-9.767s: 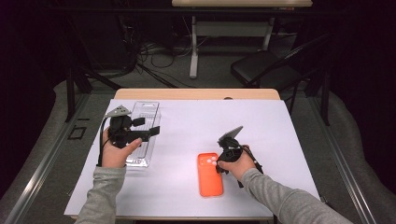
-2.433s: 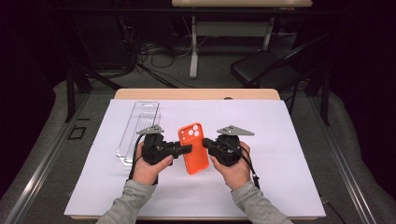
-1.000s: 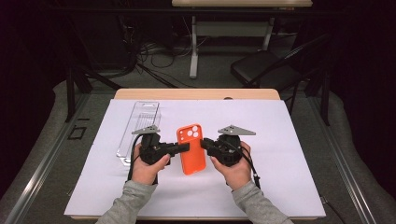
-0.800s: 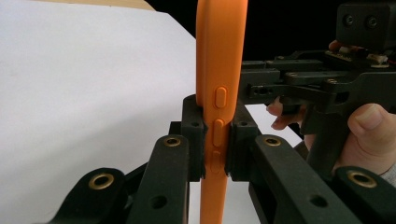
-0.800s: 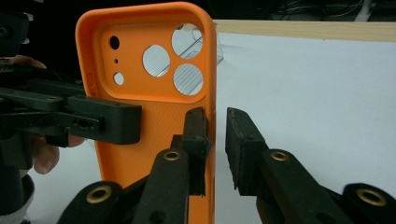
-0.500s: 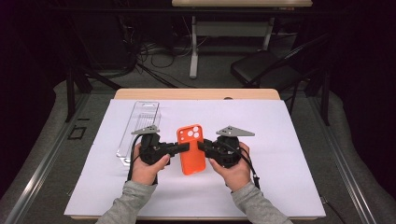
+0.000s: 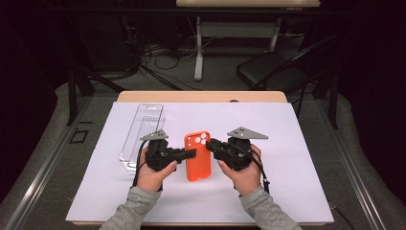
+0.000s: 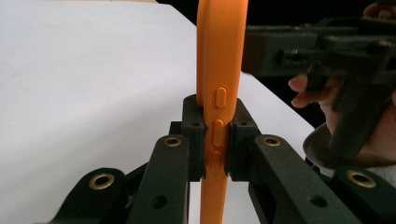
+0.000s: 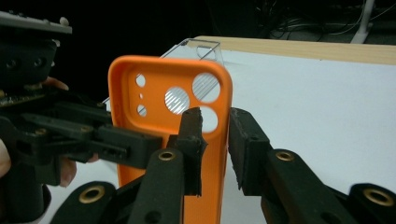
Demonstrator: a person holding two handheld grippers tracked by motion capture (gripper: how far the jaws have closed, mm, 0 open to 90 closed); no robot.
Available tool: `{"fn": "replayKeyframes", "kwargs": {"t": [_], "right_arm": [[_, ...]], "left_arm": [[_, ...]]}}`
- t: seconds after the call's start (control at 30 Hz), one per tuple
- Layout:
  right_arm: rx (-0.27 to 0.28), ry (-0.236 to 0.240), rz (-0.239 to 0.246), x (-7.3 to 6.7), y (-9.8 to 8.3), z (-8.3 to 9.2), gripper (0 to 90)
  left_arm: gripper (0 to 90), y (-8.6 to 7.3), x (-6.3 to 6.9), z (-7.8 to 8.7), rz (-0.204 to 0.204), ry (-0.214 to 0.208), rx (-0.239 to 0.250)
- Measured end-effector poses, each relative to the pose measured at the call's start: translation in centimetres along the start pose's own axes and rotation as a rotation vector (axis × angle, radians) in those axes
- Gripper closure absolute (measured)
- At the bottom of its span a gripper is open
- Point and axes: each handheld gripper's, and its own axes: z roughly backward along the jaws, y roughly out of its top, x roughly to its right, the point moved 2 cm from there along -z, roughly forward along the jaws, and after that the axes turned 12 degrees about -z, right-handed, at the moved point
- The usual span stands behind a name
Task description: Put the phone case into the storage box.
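Observation:
An orange phone case (image 7: 197,160) stands upright above the white sheet, between my two grippers. My left gripper (image 7: 190,154) is shut on the case's left edge; in the left gripper view its jaws (image 8: 215,135) clamp the side of the case (image 8: 219,56) that carries the buttons. My right gripper (image 7: 213,144) points at the case's right edge. In the right gripper view its jaws (image 9: 215,126) stand a little apart in front of the case (image 9: 154,79), near the camera holes, not clamped on it.
A clear plastic tray (image 7: 141,129) lies on the left side of the white sheet (image 7: 297,143), just behind the left hand. The wooden table edge (image 7: 201,97) runs along the back, with a dark chair (image 7: 273,72) and cables beyond.
Long before, the case lay flat by the right gripper and the left gripper was at the tray. Over the last second both grippers and the case have barely shifted.

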Motion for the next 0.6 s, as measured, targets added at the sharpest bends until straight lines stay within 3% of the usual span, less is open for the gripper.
{"fn": "replayKeyframes", "kwargs": {"t": [0.6], "right_arm": [[0.022, -0.023, -0.014, 0.65, 0.57, 0.52, 76.2]], "left_arm": [[81.0, -0.23, 1.03, -0.92, -0.032, -0.034, -0.033]]}}
